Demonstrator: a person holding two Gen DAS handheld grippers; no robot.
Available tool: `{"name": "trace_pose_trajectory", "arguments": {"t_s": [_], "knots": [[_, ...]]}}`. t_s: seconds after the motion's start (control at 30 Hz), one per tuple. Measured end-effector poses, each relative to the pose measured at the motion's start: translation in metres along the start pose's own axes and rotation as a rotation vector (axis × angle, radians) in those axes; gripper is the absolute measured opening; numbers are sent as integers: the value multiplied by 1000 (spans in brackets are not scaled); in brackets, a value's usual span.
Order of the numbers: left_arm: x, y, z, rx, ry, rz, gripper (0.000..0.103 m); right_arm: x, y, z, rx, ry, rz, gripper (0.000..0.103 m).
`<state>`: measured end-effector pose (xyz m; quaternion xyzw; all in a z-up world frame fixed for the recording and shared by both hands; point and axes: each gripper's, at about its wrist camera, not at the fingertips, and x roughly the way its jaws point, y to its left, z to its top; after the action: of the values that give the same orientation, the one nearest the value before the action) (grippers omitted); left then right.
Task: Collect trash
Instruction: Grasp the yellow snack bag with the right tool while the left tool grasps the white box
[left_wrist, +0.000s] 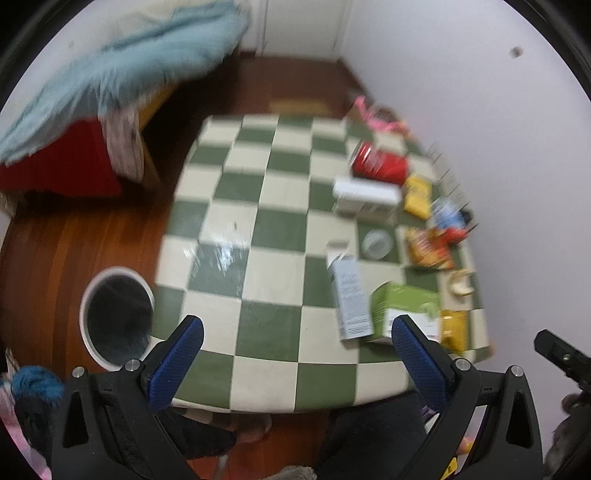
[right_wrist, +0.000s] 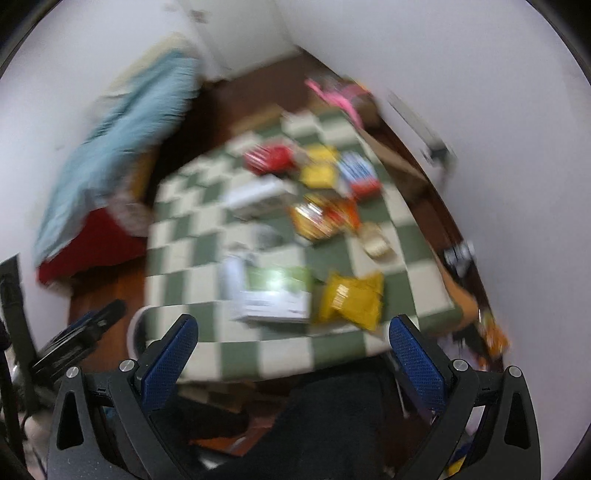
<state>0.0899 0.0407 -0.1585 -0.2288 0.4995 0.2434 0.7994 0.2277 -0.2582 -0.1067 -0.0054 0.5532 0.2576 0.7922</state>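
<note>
Hovering over the near table edge, left gripper (left_wrist: 297, 339) and right gripper (right_wrist: 293, 338) gape empty. Green box (left_wrist: 404, 312), near right: likely light, crushable; grip its narrow sides.

Nothing legible in either view: motion blur smears all print. Faint grey lines of text on the pale carton (left_wrist: 351, 299) lying on the checked table (left_wrist: 258, 229), too soft to read. Dark print on the white face of the green box (left_wrist: 404, 308), unreadable. Coloured blotches only on the red can (left_wrist: 378, 165), the white box (left_wrist: 365, 197), the yellow packets (left_wrist: 417, 195) and the blue-and-red packet (right_wrist: 360, 173). Small yellow sticker (left_wrist: 451, 468) with a dark mark low on the left gripper's body, not decipherable
</note>
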Motion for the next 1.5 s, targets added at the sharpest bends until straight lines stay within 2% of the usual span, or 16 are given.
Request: {"name": "trace_pose_trajectory", "arguments": {"t_s": [0.1, 0.2, 0.3, 0.47, 0.5, 0.57, 0.7, 0.73, 0.77, 0.83, 0.9, 0.97, 1.1, 1.2, 1.33, 1.5], "knots": [[39, -1, -1, -18, 70, 23, 103, 59, -38, 2, 95, 46, -55, 102], [65, -3, 1, -29, 122, 33, 103, 109, -65, 0, 183, 109, -86, 89], [86, -7, 9, -39, 161, 21, 103, 143, -77, -1, 218, 146, -87, 85], [124, -18, 25, -50, 233, -42, 98, 173, -79, -5, 234, 187, -76, 70], [130, -22, 28, -53, 244, -61, 96, 178, -79, -5, 242, 188, -57, 63], [141, -27, 33, -65, 267, -102, 87, 178, -78, -6, 241, 189, -43, 61], [158, -36, 42, -88, 293, -149, 85, 177, -79, -4, 247, 192, -32, 57], [163, -39, 44, -87, 300, -151, 79, 177, -81, -4, 252, 194, -26, 56], [167, -42, 45, -85, 308, -154, 65, 177, -82, -4, 258, 196, -20, 56], [175, -45, 45, -86, 332, -154, 48, 176, -83, -3, 262, 198, -13, 55], [172, -49, 46, -67, 309, -145, 34, 176, -83, -1, 255, 199, -14, 54], [170, -52, 46, -46, 314, -131, 33, 174, -83, 0, 250, 198, -22, 53], [159, -48, 39, 52, 281, -36, 33, 167, -95, 0, 264, 185, -54, 53], [153, -40, 30, 74, 276, -13, 33, 161, -108, -1, 275, 166, -81, 54], [158, -40, 15, 83, 296, 11, 36, 163, -118, -2, 302, 181, -50, 71], [154, -56, -3, 118, 244, 56, 34, 166, -109, -4, 248, 175, -94, 72]]}}
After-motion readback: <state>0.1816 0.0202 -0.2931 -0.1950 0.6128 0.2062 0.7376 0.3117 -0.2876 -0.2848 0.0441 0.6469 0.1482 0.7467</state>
